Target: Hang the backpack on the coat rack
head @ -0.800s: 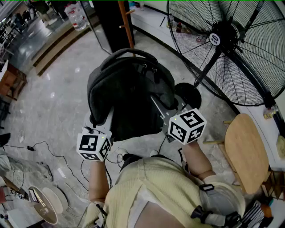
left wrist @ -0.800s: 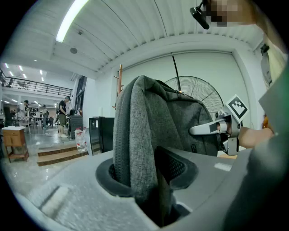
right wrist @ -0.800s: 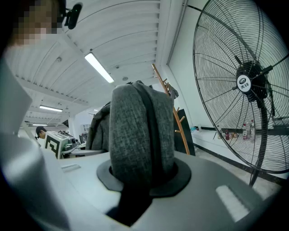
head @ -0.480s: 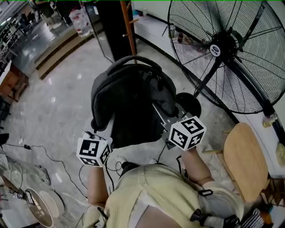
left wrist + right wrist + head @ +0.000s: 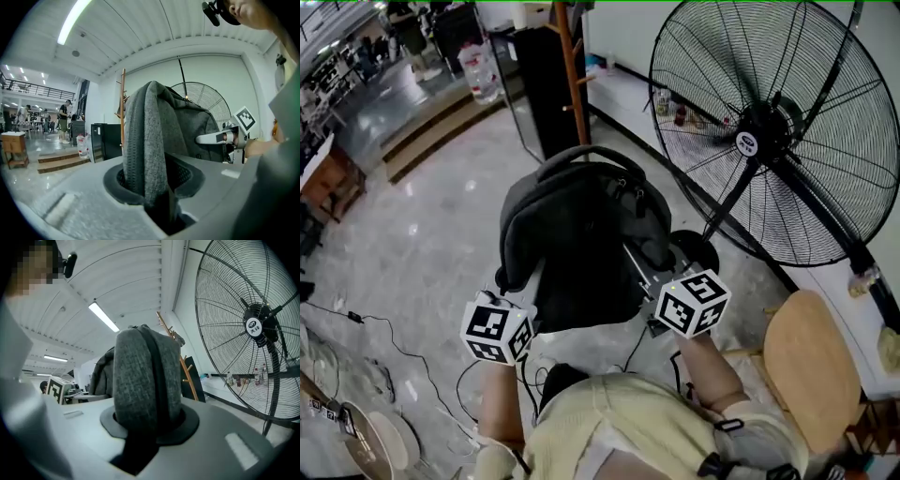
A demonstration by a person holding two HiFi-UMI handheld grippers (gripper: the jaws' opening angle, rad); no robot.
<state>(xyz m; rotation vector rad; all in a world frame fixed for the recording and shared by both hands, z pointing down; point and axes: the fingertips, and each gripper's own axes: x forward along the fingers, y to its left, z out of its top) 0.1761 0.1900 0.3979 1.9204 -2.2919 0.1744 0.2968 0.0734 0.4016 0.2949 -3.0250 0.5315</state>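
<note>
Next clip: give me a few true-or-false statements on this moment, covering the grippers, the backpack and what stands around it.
1. The left gripper is shut on a padded strap of the grey backpack. True.
2. The right gripper is open and empty. False: it is shut on the backpack's other strap.
3. The backpack hangs on the wooden coat rack. False: the grippers hold it in front of the rack.
4. A large floor fan stands right of the backpack. True.
</note>
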